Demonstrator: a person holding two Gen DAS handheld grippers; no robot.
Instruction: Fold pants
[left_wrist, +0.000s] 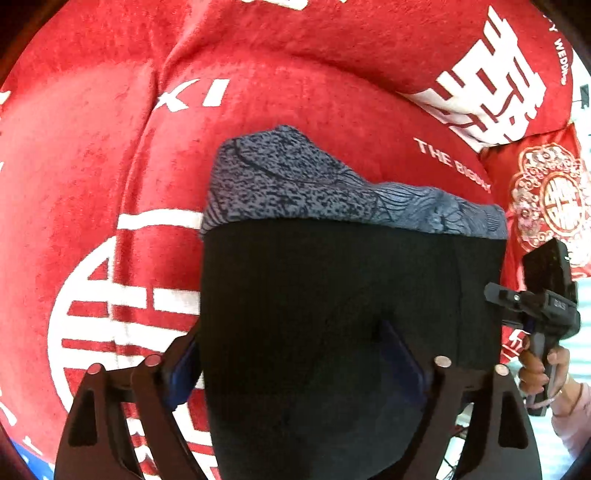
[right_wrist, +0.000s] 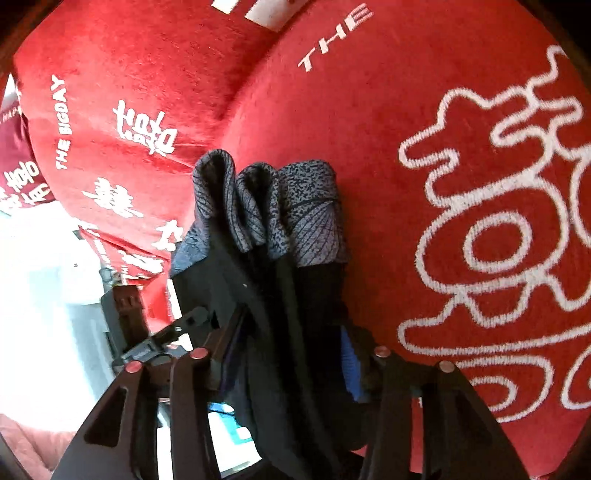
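Note:
The pants (left_wrist: 351, 295) are black with a grey-blue patterned band (left_wrist: 295, 184) at the far end. They lie or hang over a red sofa. In the left wrist view the black cloth runs between my left gripper's fingers (left_wrist: 295, 354), which are shut on it. In the right wrist view the pants (right_wrist: 280, 295) hang bunched in folds, the patterned band (right_wrist: 273, 206) beyond, and my right gripper (right_wrist: 291, 354) is shut on the black cloth. The right gripper also shows in the left wrist view (left_wrist: 539, 295), at the cloth's right edge, held by a hand.
A red plush sofa cover with white characters and lettering (left_wrist: 110, 288) fills both views (right_wrist: 480, 221). A red embroidered cushion (left_wrist: 546, 195) sits at the right. A bright white area (right_wrist: 44, 277) lies to the left past the sofa's edge.

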